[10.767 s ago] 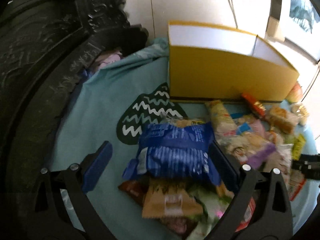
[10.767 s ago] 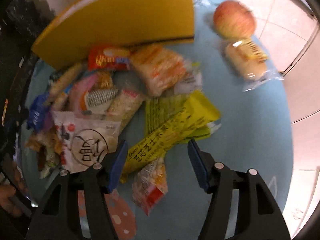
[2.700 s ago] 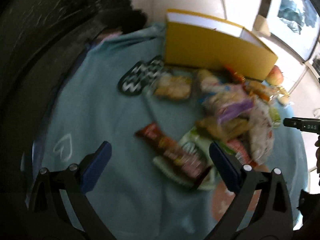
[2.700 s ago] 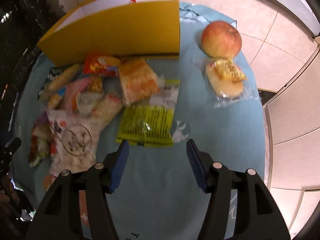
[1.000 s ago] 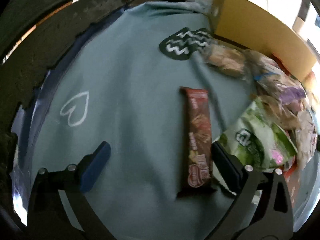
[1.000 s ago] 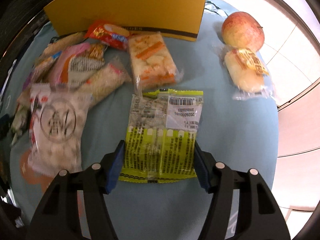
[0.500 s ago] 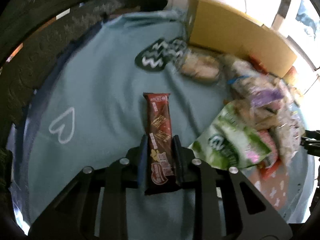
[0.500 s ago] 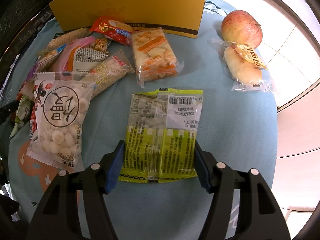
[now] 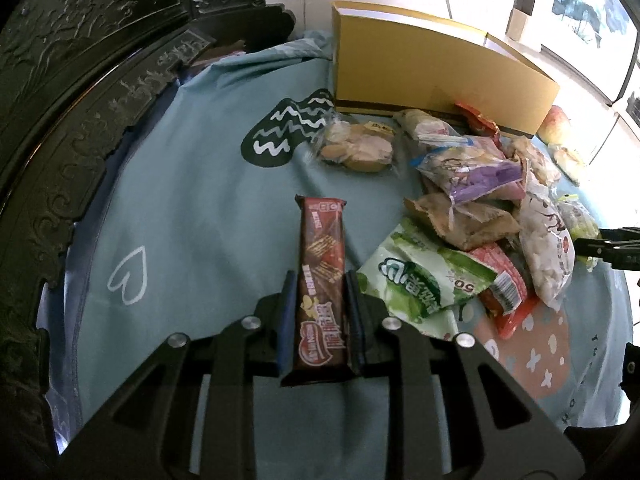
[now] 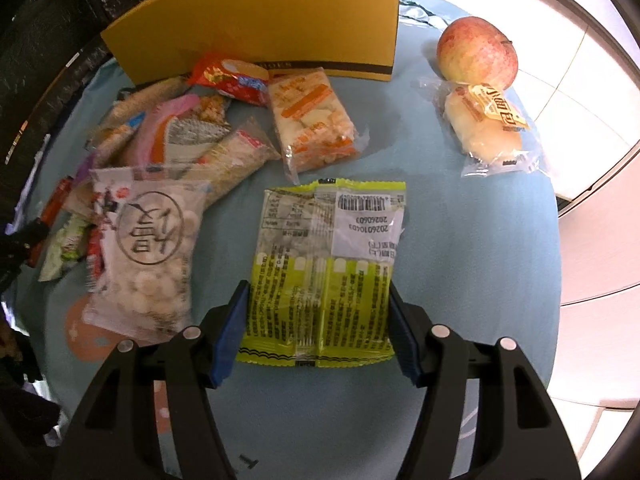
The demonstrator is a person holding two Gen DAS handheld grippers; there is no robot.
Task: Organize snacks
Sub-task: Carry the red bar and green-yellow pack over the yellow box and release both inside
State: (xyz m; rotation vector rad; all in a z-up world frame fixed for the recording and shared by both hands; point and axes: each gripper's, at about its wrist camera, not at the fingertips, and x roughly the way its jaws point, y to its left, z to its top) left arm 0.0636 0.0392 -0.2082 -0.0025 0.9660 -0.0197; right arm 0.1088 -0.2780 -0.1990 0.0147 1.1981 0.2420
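Two grippers, each on a snack. Left gripper (image 9: 318, 316) pinches a long brown chocolate-wafer bar (image 9: 322, 264) — pads pressed on both long edges at its near end, the bar running away from the camera over the teal tablecloth (image 9: 192, 200). Whether the far end touches the cloth cannot be told.

Right gripper (image 10: 318, 316) clamps a lime-green packet (image 10: 324, 268), barcode side up; blue pads (image 10: 230, 336) touch its left and right edges at the near end.

Yellow cardboard box (image 9: 432, 76) stands at the far side of the table, open top. Loose snacks heaped between it and the grippers:
- green-and-white pouch (image 9: 420, 276) just right of the wafer bar, partly over a red packet (image 9: 504, 292)
- clear bag of biscuits (image 9: 356, 146) near the box
- purple-trimmed bag (image 9: 472, 168) on top of the heap
- white bag of small round balls (image 10: 148, 256) left of the lime packet
- orange-and-white cracker pack (image 10: 312, 120) beyond it

Apple (image 10: 476, 54) at far right, touching a wrapped bun (image 10: 488, 128) — both well apart from the heap. Dark carved furniture (image 9: 80, 60) along the left.
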